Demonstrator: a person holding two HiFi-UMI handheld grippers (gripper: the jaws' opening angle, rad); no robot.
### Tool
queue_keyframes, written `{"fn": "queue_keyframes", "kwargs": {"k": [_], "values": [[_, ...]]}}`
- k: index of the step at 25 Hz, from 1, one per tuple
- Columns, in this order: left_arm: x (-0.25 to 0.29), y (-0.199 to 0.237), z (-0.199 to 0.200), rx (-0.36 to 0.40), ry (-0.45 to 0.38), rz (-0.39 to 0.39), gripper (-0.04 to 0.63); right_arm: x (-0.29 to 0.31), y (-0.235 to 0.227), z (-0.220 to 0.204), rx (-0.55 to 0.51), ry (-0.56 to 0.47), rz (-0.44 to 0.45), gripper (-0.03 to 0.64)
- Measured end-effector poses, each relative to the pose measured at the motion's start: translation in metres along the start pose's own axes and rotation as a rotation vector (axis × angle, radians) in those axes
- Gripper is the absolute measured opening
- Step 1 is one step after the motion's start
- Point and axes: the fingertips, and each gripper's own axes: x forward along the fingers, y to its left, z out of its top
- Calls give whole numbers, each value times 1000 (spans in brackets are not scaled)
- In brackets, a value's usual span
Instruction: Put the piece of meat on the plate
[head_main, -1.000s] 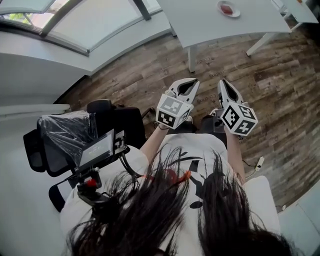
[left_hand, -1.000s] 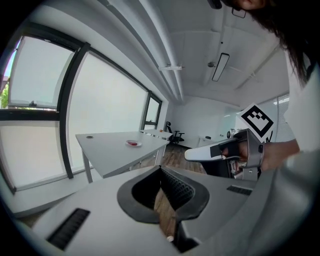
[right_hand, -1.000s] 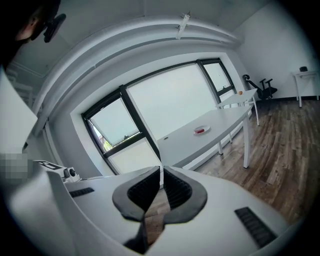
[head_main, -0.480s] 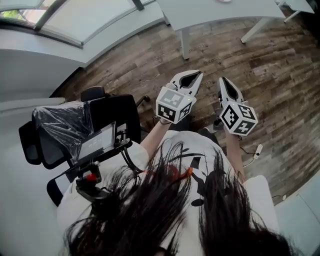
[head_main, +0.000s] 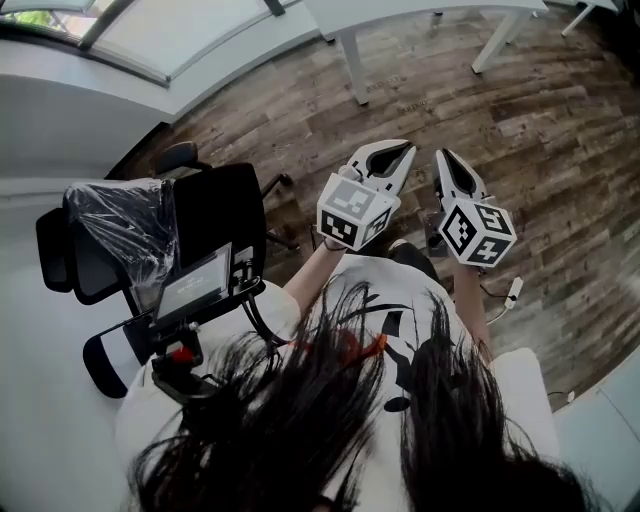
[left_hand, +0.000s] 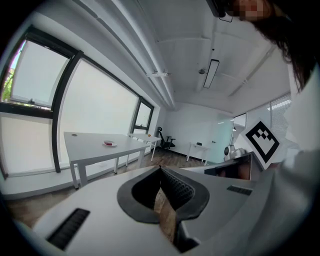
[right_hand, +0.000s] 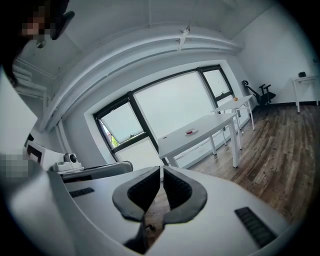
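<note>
Wood floor (head_main: 540, 150) lies below both grippers, and nothing is within reach. Left gripper (head_main: 398, 152) and right gripper (head_main: 446, 156) have their jaws closed tip to tip, with nothing between. Office chair (head_main: 215, 215) stands just left of the left gripper and could snag. White table (left_hand: 90, 142) is well ahead of both. The plate (right_hand: 190, 132) on it carries a red bit, likely the meat (left_hand: 109, 143). Risk: arriving with the jaws closed would only shove the plate. Meat's long axis and heading are too small to tell.

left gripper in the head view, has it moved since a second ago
Yes. The left gripper has backed away from the white table's leg: its tips sat just below the leg's foot before, now bare wood floor lies between them.
</note>
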Motion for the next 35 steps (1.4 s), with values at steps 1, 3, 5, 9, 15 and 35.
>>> {"fn": "queue_keyframes", "kwargs": {"k": [1, 3, 5, 9, 15, 35], "values": [[-3, -17, -5, 7, -4, 9, 5, -15, -3, -4, -6, -3, 14, 26], [-9, -40, -13, 19, -8, 25, 5, -37, -5, -11, -16, -4, 37, 26], [-14, -55, -19, 20, -10, 37, 5, -52, -6, -16, -24, -1, 50, 26], [-23, -74, -27, 24, -16, 59, 5, -70, -6, -23, -35, 0, 73, 26], [-27, -65, -28, 38, -14, 76, 5, -63, 5, -22, -50, 6, 96, 26], [-5, 35, 0, 19, 6, 50, 5, 34, 29, 2, -46, 54, 73, 26]]}}
